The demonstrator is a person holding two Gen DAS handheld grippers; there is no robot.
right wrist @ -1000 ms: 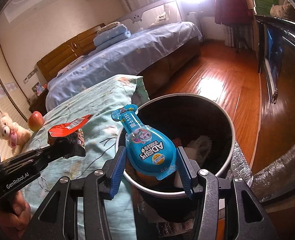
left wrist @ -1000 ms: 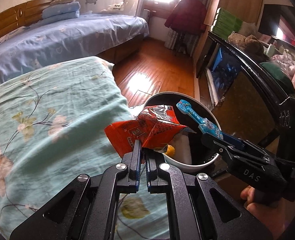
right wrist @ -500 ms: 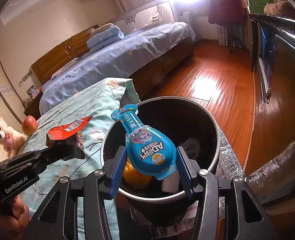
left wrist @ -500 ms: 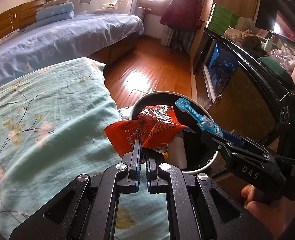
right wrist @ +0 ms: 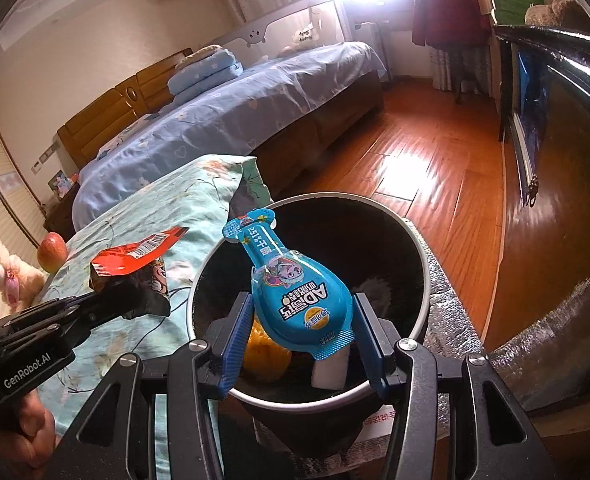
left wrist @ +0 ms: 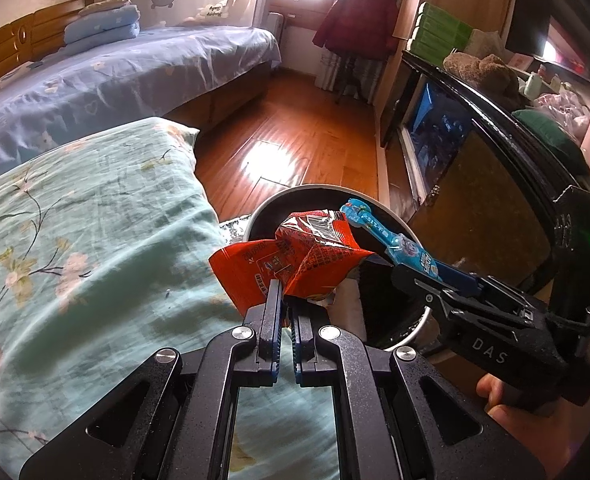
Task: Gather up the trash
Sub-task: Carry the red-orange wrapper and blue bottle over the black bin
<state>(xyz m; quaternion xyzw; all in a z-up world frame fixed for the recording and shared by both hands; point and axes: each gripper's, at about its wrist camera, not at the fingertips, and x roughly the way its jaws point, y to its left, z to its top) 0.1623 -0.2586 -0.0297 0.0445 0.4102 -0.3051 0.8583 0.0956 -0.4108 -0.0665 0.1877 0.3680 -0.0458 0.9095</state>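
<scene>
"DAS" marks the right gripper [left wrist: 435, 280]; "GenRobot.AI" the left gripper [right wrist: 107, 300]; "AD" the blue pouch [right wrist: 301, 300].

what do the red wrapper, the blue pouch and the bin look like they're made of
Red wrapper: thin glossy plastic film, crumpled into sharp creases, silvery inside.
Blue pouch: shiny moulded plastic with a crimped sealed edge.
Bin: dark inside, pale smooth rim; probably plastic or painted metal, hard to tell.

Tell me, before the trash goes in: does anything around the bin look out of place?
An apple lies on the floral bedspread beside a plush toy, an odd place for fruit. Nothing looks spilled around the bin.
</scene>
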